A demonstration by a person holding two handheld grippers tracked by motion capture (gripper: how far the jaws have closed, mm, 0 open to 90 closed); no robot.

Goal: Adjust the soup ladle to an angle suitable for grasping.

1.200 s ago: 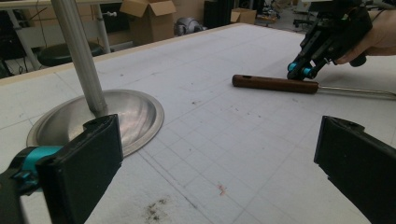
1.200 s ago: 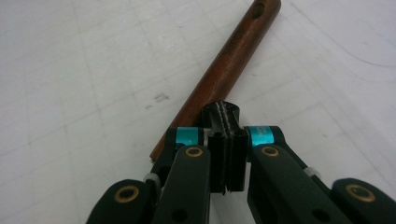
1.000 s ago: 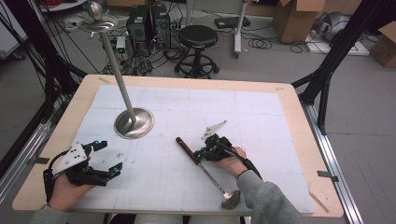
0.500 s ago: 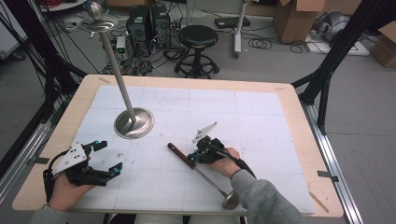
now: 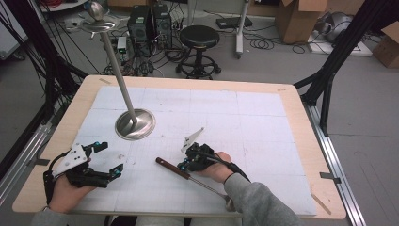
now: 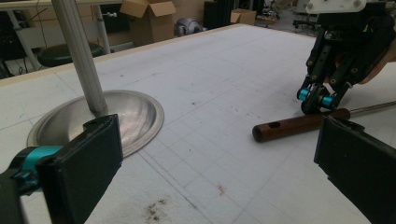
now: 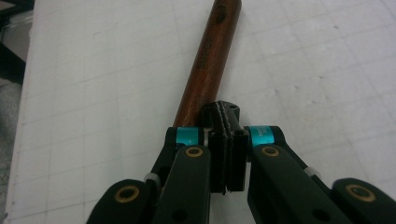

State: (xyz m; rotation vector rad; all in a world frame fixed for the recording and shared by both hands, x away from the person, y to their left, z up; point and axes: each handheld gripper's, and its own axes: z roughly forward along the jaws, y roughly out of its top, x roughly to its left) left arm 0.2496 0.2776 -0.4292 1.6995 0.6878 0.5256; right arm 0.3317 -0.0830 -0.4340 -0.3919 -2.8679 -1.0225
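White gridded table (image 5: 263, 117): right hand-held gripper (image 5: 188, 162), jaws clenched empty, touches a stiff ladle's (image 5: 188, 173) grippable wooden handle; left hand-held gripper (image 5: 107, 159) released.

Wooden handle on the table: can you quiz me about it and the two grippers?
1. True or false: the right gripper has its jaws wide open.
2. What lies right beside the right gripper's tips? A) the wooden handle B) a cup C) a banana
3. Fill in: the left gripper has its jaws ____.

Key: 1 false, they are shut together. 2 A. 3 open.
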